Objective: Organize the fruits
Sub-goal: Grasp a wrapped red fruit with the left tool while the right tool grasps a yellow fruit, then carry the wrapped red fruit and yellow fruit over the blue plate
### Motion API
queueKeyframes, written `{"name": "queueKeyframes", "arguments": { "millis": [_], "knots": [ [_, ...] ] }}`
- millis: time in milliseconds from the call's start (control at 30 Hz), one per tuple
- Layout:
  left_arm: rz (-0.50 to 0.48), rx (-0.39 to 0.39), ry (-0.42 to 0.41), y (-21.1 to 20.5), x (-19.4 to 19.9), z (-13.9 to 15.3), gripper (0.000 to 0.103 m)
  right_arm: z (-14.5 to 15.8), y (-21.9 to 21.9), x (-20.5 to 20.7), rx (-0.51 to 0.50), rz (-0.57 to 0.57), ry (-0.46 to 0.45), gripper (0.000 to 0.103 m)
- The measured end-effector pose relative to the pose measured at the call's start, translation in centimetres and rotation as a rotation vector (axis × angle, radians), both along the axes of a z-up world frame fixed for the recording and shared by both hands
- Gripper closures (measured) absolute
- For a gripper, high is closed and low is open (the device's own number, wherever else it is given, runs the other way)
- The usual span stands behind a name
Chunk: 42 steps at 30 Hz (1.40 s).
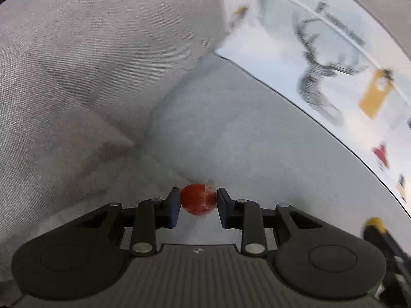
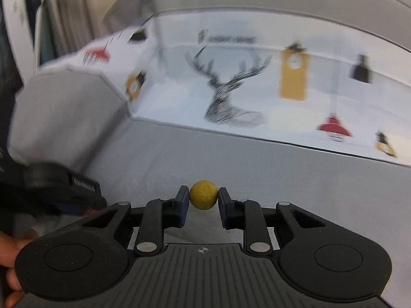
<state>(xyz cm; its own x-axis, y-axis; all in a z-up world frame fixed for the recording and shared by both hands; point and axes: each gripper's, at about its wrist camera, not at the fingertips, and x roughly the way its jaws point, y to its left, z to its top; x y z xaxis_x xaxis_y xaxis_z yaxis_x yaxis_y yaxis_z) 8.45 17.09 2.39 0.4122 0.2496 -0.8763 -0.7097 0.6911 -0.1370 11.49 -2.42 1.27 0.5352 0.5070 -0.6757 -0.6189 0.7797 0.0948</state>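
In the left wrist view my left gripper [image 1: 198,200] is shut on a small round red fruit [image 1: 197,199], held between its two fingertips above a grey sofa seat [image 1: 231,128]. In the right wrist view my right gripper [image 2: 203,195] is shut on a small round yellow fruit [image 2: 203,194], held above the same grey sofa seat [image 2: 282,174]. The left gripper's body [image 2: 61,187] shows dark and blurred at the left edge of the right wrist view.
A white cushion with a deer print [image 2: 226,95] leans against the sofa back; it also shows in the left wrist view [image 1: 321,71]. A grey sofa armrest [image 2: 64,113] rises at the left. A grey fabric backrest [image 1: 90,64] fills the left wrist view.
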Motion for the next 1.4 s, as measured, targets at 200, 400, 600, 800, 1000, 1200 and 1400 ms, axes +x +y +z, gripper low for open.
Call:
{"name": "queueKeyframes", "arguments": {
  "millis": [200,400,600,800,1000,1200,1400],
  "knots": [
    [-0.208,0.104,-0.115,-3.6,-2.6,3.2,0.069,4.6,-7.1,-3.9,0.044,-0.074,-0.054,0.077],
    [-0.400,0.136,-0.239,-8.3,-5.9,5.1,0.069,3.6,-13.2,-6.9,0.078,-0.186,-0.024,0.077],
    [-0.468,0.134,-0.267,-11.2,-6.9,4.8,0.069,3.2,-17.1,-7.4,0.054,-0.243,-0.037,0.077],
    [-0.527,0.127,-0.236,-12.2,-6.7,3.9,0.069,3.0,-19.9,-7.1,0.057,-0.290,-0.027,0.077],
    [-0.519,0.050,-0.176,-12.0,-5.4,1.8,0.069,1.8,-19.7,-7.0,-0.044,-0.283,-0.046,0.077],
    [-0.613,0.015,-0.152,-13.4,-4.7,0.8,0.069,1.1,-19.4,-6.4,-0.071,-0.250,-0.045,0.077],
    [-0.739,0.033,-0.160,-16.0,-4.5,0.4,0.069,0.7,-19.3,-6.0,-0.074,-0.241,-0.036,0.077]
  ]
}}
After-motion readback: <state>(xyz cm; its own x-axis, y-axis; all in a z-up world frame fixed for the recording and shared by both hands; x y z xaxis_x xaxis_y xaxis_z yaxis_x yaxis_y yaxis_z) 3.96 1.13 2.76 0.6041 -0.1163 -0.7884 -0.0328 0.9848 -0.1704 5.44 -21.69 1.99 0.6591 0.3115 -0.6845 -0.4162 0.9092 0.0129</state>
